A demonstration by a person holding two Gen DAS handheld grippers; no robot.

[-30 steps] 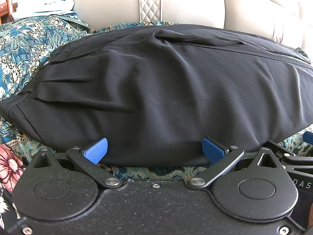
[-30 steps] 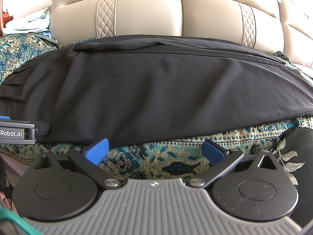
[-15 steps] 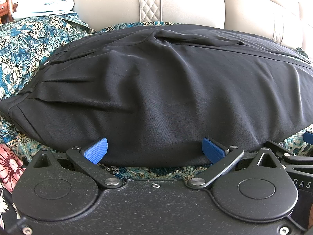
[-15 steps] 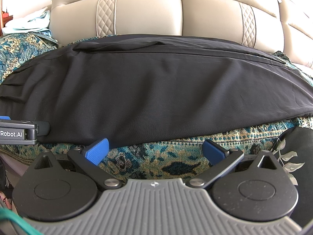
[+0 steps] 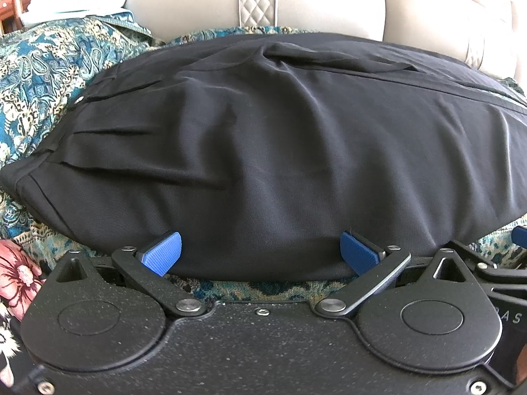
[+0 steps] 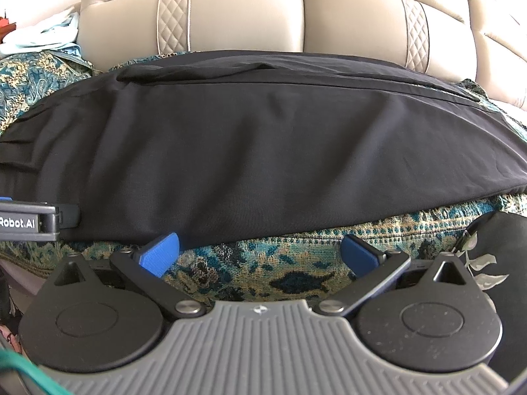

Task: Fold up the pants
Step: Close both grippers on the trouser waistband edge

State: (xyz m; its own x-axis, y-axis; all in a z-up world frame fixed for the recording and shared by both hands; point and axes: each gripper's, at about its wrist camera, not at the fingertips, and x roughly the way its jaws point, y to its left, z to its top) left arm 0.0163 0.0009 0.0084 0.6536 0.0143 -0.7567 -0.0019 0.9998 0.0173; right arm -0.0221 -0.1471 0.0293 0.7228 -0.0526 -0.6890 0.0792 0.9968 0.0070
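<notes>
Black pants (image 5: 263,151) lie spread flat across a patterned teal cover (image 5: 36,65) on a sofa, waistband with pleats at the left. My left gripper (image 5: 260,255) is open at the pants' near edge, its blue pads over the hem, holding nothing. In the right wrist view the same pants (image 6: 263,151) stretch across. My right gripper (image 6: 260,253) is open and empty just in front of the near edge, over the cover (image 6: 250,263). The left gripper's body (image 6: 29,222) shows at the left of that view.
The beige leather sofa back (image 6: 247,16) rises behind the pants. Light blue cloth (image 5: 66,3) lies at the far left. A dark cushion with a leaf print (image 6: 494,256) sits at the right, and a floral fabric (image 5: 16,273) at the near left.
</notes>
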